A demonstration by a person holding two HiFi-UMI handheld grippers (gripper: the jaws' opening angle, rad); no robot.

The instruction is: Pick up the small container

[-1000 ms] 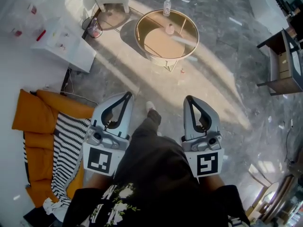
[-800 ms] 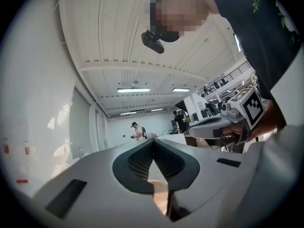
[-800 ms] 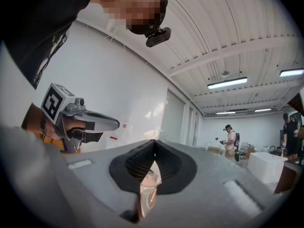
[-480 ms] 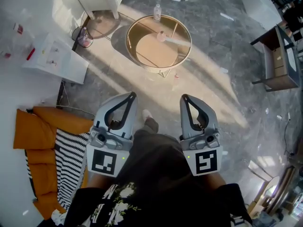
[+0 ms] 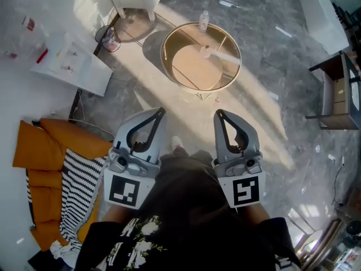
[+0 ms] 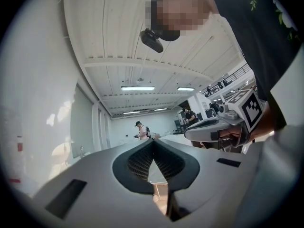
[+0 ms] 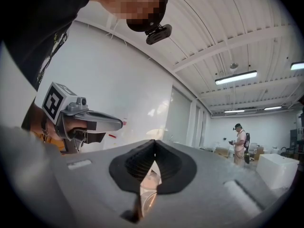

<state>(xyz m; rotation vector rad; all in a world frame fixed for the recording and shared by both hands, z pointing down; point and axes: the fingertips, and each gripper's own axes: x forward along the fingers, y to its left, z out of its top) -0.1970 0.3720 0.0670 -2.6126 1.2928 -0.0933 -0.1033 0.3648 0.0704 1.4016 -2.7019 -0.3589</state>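
Both grippers are out in front of us over our legs, side by side and held level, noses aimed at the round table. The left gripper has its jaws pressed right together with nothing in them. Same deal on the right gripper: jaws shut tight, empty.

The small container is a pale pinkish little thing sitting on the gold-rimmed tabletop, a bit right of its middle. It's well apart from both grippers, with a stretch of grey marble floor between us and the table. There's also a clear bottle up at the far rim, and we honestly can't tell if it's on the tabletop or on the floor just behind it.

Off to our left there's an orange cushion with a striped cloth lying against it, plus a white box and a wire bin further up. A dark side table sits at the right edge.
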